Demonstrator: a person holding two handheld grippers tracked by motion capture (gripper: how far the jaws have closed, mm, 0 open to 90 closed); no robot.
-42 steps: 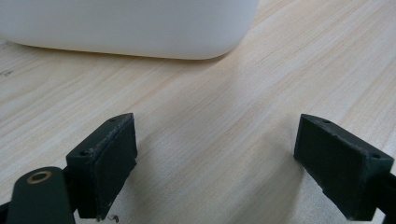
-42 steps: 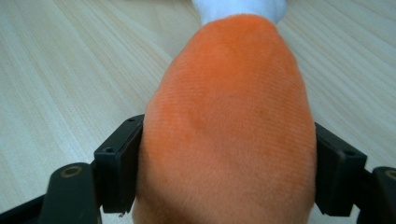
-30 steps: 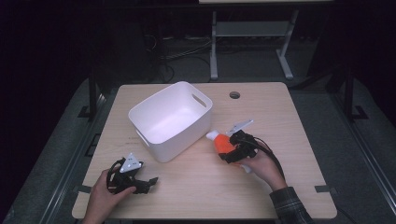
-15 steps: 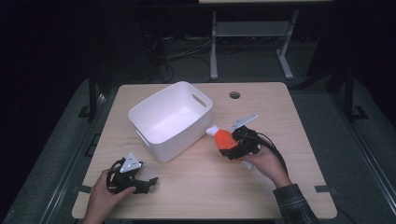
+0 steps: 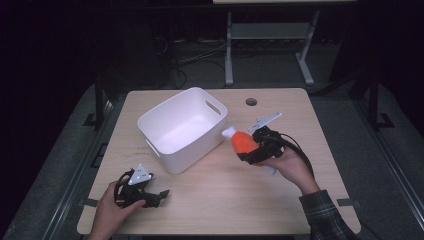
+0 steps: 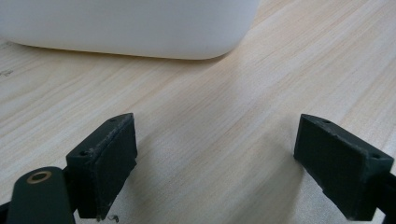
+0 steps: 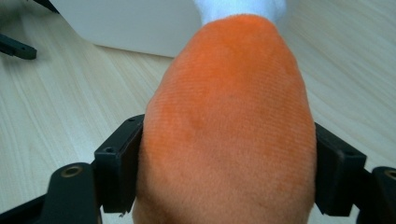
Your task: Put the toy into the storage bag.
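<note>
An orange plush toy with a white tip is clamped in my right gripper, just right of the white bin and lifted a little above the table. In the right gripper view the orange plush toy bulges between both jaws, its white end toward the bin wall. My left gripper rests near the table's front left, open with nothing between its fingers. In the left gripper view, my left gripper has bare wood between its jaws and the bin's lower corner lies ahead.
The wooden table has a cable hole at the back right. A metal stand rises behind the table on dark floor. The bin holds nothing that I can see.
The right gripper has carried the orange toy slightly up and toward the bin. The left gripper has stayed where it was.
</note>
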